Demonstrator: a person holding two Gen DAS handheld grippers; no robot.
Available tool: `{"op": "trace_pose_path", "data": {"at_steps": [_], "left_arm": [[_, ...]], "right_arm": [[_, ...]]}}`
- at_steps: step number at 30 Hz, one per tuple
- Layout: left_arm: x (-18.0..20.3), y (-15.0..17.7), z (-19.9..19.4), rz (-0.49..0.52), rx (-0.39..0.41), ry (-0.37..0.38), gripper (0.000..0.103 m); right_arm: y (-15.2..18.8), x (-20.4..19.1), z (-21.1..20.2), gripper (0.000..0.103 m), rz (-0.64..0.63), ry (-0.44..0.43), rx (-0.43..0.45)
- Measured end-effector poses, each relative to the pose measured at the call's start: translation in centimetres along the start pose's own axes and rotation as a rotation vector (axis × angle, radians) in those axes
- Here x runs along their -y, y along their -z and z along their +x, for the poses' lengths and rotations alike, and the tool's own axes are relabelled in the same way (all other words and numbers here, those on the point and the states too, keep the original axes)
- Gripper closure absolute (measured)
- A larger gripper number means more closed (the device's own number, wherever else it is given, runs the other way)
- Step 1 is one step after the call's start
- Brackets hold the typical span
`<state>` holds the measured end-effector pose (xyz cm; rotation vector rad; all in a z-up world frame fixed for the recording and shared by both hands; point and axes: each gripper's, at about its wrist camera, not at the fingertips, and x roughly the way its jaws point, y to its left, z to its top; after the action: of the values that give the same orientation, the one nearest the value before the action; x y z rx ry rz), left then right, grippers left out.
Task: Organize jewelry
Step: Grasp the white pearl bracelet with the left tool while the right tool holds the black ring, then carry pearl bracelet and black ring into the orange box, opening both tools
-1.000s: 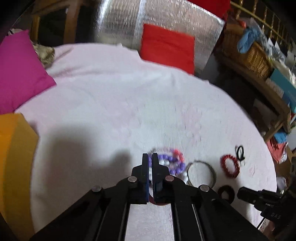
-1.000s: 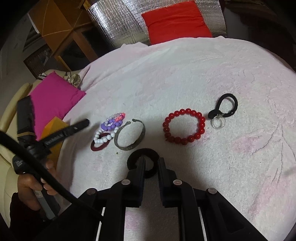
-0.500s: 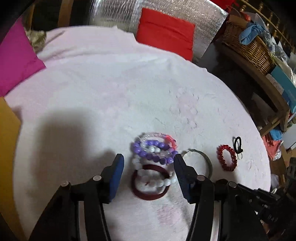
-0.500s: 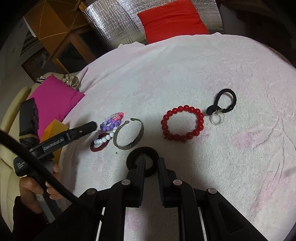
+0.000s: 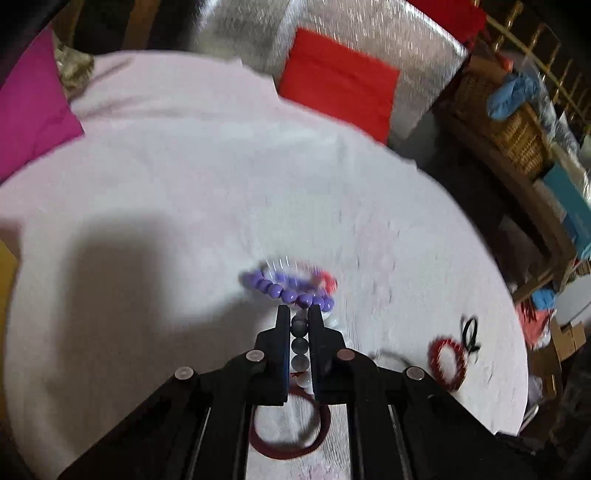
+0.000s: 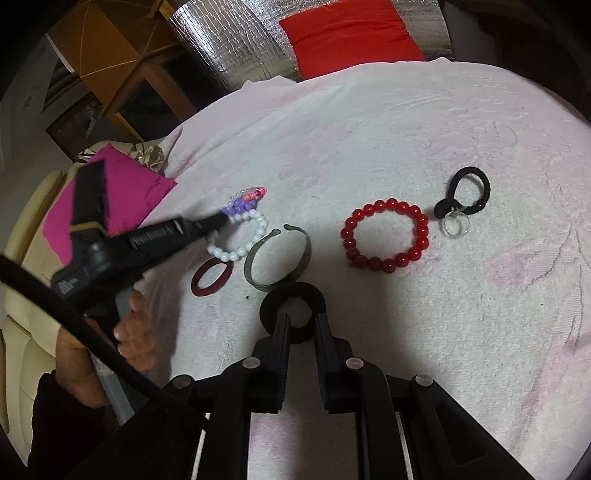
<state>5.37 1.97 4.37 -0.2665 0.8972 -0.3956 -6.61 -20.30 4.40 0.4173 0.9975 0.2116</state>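
Observation:
My left gripper (image 5: 299,312) is shut on the white bead bracelet (image 5: 300,345), whose beads sit between its fingers; the bracelet also shows in the right wrist view (image 6: 242,240). The purple bead bracelet (image 5: 288,291) lies just past the fingertips, with a dark red hair band (image 5: 288,428) under the gripper. My right gripper (image 6: 300,319) is shut on a black fabric ring (image 6: 292,302). A metal cuff (image 6: 279,258), a red bead bracelet (image 6: 386,234) and a black loop with a clear ring (image 6: 461,197) lie on the pink cloth (image 6: 406,129).
A magenta cushion (image 6: 110,195) lies at the table's left edge and a red cushion (image 6: 351,33) at the back. A wicker basket (image 5: 513,122) and shelf stand to the right. The left gripper's body (image 6: 122,243) reaches over the left side.
My left gripper was shut, opened over the white and purple bracelets, and has now closed on the white bead bracelet. My right gripper has stayed shut on the black ring.

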Motion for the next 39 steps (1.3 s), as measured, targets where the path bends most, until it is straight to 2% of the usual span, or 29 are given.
{"op": "trace_pose_path", "data": {"at_steps": [8,16,22,24,26,29,31,34,36,38,39], "left_arm": [[-2.0,-0.4,-1.7,-0.008,0.034,-0.06,0.094],[-2.5,-0.8,-4.3,0.014,0.077,-0.05,0.094],[-1.5,0.1,-7.4,0.072,0.122,-0.065,0.094],[-1.0,0.6,-8.2,0.1,0.134,-0.076,0.094],[-0.7,1.2,-8.6,0.119,0.132,-0.077,0.094],[-0.2,1.7,-8.5,0.143,0.117,-0.079,0.094],[-0.1,1.8,-8.3,0.143,0.108,-0.08,0.094],[0.0,1.8,-8.2,0.14,0.104,-0.078,0.094],[0.1,1.9,-8.4,0.146,0.106,-0.08,0.094],[0.0,2.0,-8.6,0.151,0.11,-0.083,0.094],[-0.1,2.1,-8.7,0.149,0.11,-0.082,0.094]], "right_arm": [[-0.1,0.1,0.1,0.088,0.011,-0.004,0.006],[-0.4,-0.3,-0.6,0.088,0.015,-0.034,0.051],[-0.6,-2.1,-1.4,0.088,-0.036,-0.071,0.094],[-0.8,-2.2,-1.9,0.088,-0.043,-0.047,0.103],[-0.9,-1.6,-1.6,0.088,-0.031,-0.028,0.074],[-1.0,-0.2,-0.9,0.083,-0.002,0.041,0.049],[-1.0,0.5,0.4,0.065,0.026,0.05,0.0],[-0.9,0.5,1.5,0.062,0.036,0.045,-0.019],[-0.9,-0.7,2.2,0.061,-0.047,0.109,-0.013],[-0.5,-1.6,2.8,0.071,-0.118,0.168,0.003],[-0.4,-2.0,2.8,0.092,-0.152,0.194,0.013]]}}
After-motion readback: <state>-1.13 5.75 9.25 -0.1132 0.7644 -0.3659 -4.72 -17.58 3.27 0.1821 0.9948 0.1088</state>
